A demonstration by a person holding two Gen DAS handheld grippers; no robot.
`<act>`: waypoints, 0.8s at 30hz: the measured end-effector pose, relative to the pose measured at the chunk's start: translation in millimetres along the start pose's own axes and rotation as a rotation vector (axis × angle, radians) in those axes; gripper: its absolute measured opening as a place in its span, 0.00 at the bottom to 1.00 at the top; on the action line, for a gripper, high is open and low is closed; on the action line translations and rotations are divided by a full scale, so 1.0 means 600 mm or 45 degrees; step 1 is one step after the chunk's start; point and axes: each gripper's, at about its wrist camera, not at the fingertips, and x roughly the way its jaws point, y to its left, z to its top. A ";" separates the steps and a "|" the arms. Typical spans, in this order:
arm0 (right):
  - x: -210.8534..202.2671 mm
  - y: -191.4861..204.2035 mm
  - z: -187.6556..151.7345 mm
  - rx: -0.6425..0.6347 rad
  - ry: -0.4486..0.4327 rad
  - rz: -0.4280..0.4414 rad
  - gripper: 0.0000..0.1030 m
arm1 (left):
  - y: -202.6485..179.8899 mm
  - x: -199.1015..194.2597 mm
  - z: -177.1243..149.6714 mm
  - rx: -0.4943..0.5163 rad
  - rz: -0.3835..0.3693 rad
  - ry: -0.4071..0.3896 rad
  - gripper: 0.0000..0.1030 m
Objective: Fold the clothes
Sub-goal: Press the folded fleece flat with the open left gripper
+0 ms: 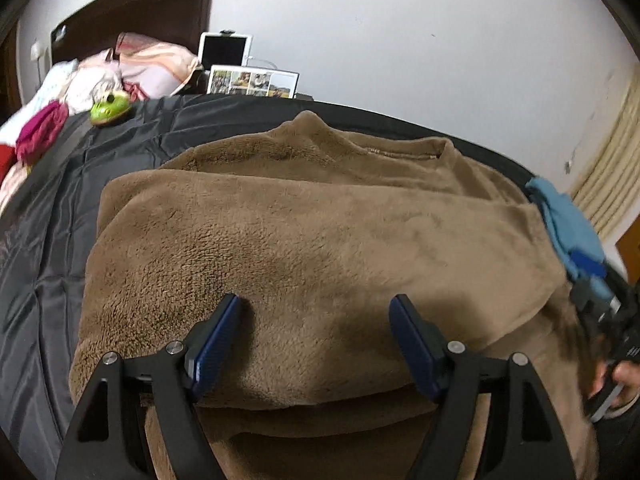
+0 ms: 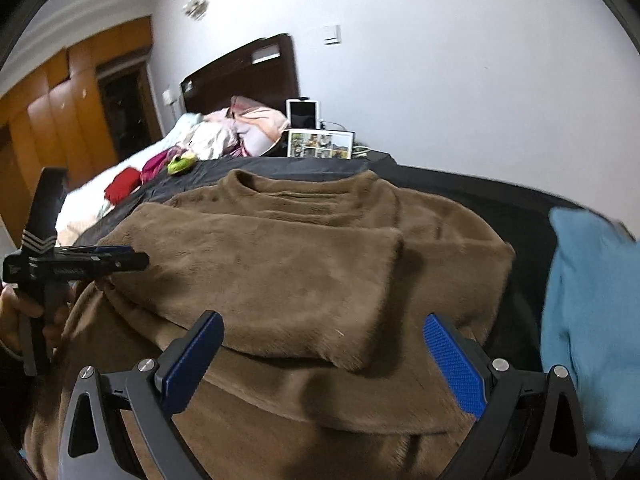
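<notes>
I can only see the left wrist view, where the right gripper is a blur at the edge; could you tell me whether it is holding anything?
Observer: No. The right gripper is open over the brown sweater, with nothing between its pads.
Operator: Thank you. Where does the folded sleeve finish?
Observer: The sleeve end lies across the sweater's front, just ahead of that gripper.
</notes>
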 end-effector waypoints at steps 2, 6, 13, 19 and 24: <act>0.013 0.017 0.008 -0.060 0.024 -0.012 0.99 | -0.006 0.008 -0.004 0.047 0.016 -0.016 0.80; 0.054 0.032 0.002 -0.092 0.104 -0.083 0.99 | -0.012 0.015 -0.012 0.110 0.044 -0.028 0.82; 0.108 0.014 -0.018 -0.017 0.258 -0.088 0.99 | -0.013 0.020 -0.010 0.130 0.021 -0.016 0.90; 0.111 0.017 -0.020 -0.037 0.266 -0.102 0.99 | -0.025 0.027 -0.012 0.175 0.049 0.004 0.95; 0.110 0.016 -0.017 -0.035 0.266 -0.100 0.99 | -0.027 0.028 -0.012 0.179 0.054 0.007 0.95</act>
